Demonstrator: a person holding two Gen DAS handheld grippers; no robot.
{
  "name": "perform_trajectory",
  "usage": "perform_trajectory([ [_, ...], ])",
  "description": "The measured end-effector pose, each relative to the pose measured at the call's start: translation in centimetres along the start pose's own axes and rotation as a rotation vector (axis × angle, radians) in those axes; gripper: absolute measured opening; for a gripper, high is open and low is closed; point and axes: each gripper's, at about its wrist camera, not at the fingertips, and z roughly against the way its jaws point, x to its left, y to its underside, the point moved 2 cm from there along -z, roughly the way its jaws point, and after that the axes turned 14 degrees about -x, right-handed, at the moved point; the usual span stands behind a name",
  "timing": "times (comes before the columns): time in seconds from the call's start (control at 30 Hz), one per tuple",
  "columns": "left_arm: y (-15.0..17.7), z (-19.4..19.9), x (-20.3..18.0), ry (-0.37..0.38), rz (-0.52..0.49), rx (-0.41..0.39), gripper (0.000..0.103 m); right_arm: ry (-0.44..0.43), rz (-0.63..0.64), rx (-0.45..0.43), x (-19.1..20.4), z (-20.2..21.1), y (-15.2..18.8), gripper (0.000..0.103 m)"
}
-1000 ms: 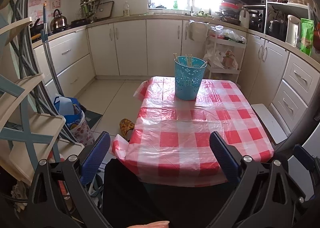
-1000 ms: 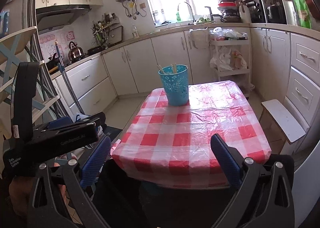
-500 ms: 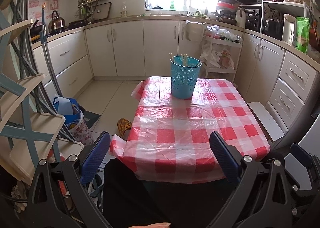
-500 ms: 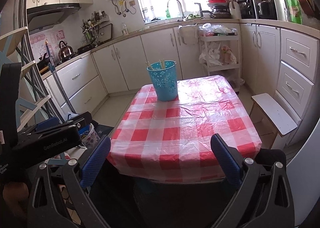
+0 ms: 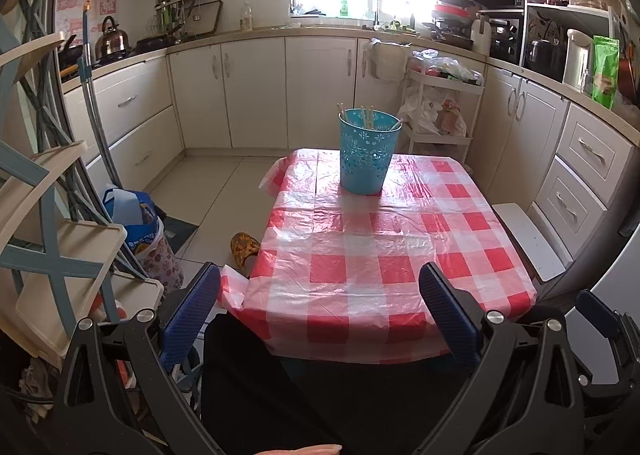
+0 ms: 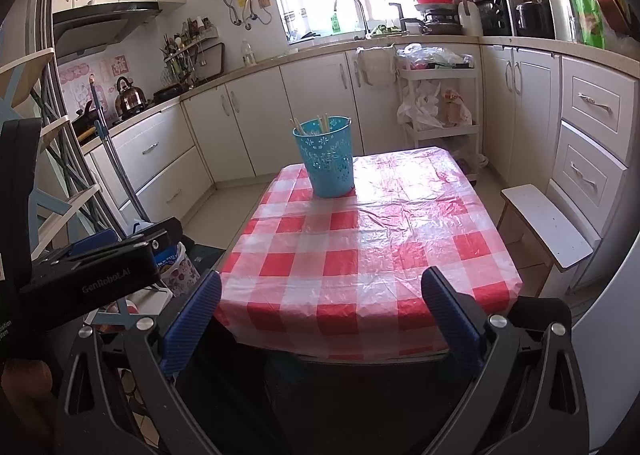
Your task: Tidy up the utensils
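A blue perforated basket point(image 5: 368, 153) point(image 6: 326, 157) stands upright at the far end of a table covered in red-and-white checked plastic point(image 5: 384, 255) point(image 6: 372, 251). Several pale chopsticks point(image 5: 365, 115) point(image 6: 320, 122) stick out of its top. My left gripper point(image 5: 320, 311) is open, held back from the table's near edge with nothing between its blue pads. My right gripper point(image 6: 320, 315) is also open and empty, off the near edge. The left gripper's black body point(image 6: 92, 279) shows at the left of the right wrist view.
White cabinets and a counter wrap the room. A white stool point(image 6: 548, 231) stands right of the table, a white cart point(image 6: 440, 103) behind it. A folding rack point(image 5: 44, 215), a mop point(image 5: 96, 115), a bag point(image 5: 144, 235) and a slipper point(image 5: 244, 247) are at the left.
Both grippers have drawn back from the table and risen slightly, so the table and basket look smaller and farther away. The basket and chopsticks stay put.
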Motion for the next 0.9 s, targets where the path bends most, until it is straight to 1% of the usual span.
perform_trajectory([
  [0.13,0.4,-0.7,0.5,0.029,0.045,0.024,0.095,0.002,0.003,0.010,-0.1,-0.4,0.2,0.096],
  [0.23,0.5,-0.9,1.0,0.051,0.081,0.015,0.095,0.001,0.004,0.016,-0.1,-0.8,0.3,0.096],
  [0.3,0.6,-1.1,1.5,0.064,0.124,0.017,0.095,-0.001,0.008,0.022,0.0,-1.0,0.4,0.096],
  [0.37,0.7,-1.3,1.4,0.056,0.106,0.022,0.095,-0.002,0.010,0.026,0.0,-1.1,0.4,0.096],
  [0.47,0.6,-1.0,0.9,0.032,0.057,0.001,0.095,-0.002,0.009,0.027,0.1,-1.1,0.5,0.096],
  [0.5,0.5,-0.9,0.8,0.035,0.049,0.003,0.095,-0.003,0.011,0.027,0.1,-1.1,0.5,0.096],
  [0.6,0.7,-1.1,0.5,0.044,0.044,0.026,0.095,-0.001,0.012,0.023,0.1,-1.2,0.4,0.096],
  [0.77,1.2,-1.7,1.0,0.016,0.051,0.060,0.095,0.003,0.014,0.025,0.0,-1.2,0.5,0.096],
  [0.9,1.3,-1.6,0.9,-0.009,0.041,0.054,0.095,0.010,0.014,0.032,0.1,-1.5,0.6,0.096],
])
